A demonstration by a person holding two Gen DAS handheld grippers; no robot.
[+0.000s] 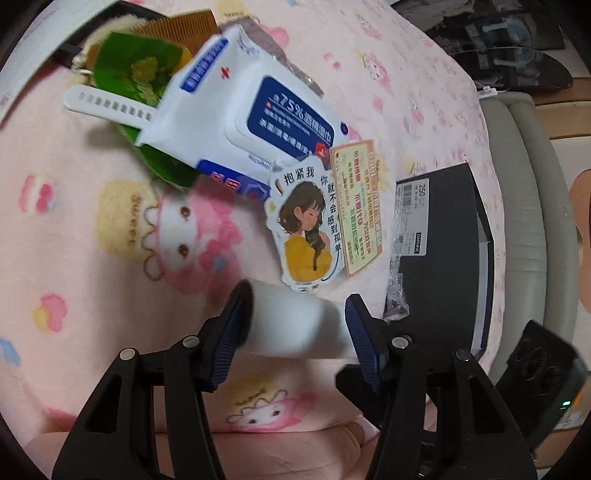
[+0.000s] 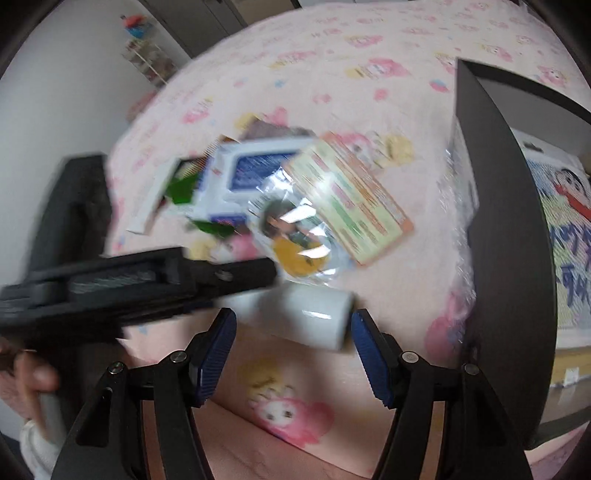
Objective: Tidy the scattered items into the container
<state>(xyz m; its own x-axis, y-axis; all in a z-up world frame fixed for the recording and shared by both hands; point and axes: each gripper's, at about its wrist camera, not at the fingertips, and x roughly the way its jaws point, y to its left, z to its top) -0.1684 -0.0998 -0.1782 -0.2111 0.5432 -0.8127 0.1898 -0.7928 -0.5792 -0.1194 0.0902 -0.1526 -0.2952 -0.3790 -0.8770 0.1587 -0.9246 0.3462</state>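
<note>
Remaining outside the black box (image 1: 443,236): nearly the whole lot, by the look of it, so the tidying is judged barely begun; what the box holds cannot be told, its inside not being shown; landmark for all entries, the black box at the bed's edge. Item, white roll (image 1: 295,325): just beside the box's near corner, lying on the pink blanket (image 1: 110,258); left gripper (image 1: 295,332) spread wide, one pad touching the roll's end, the other just off it, not clamped; right gripper (image 2: 293,343) likewise spread, the roll just ahead of its fingertips, holding nothing. Item, girl card (image 1: 306,229) and yellow-green card (image 1: 358,206): beside the box, overlapping. Item, wipes pack (image 1: 255,110): farther from the box; beyond it green packet (image 1: 129,70), white comb (image 1: 107,103), brown comb (image 1: 177,26), heaped together. Clearances: the box's upright dark wall stands close beside the right gripper, a likely snag; the two grippers crowd each other over the roll; open blanket lies on the side away from the box.
</note>
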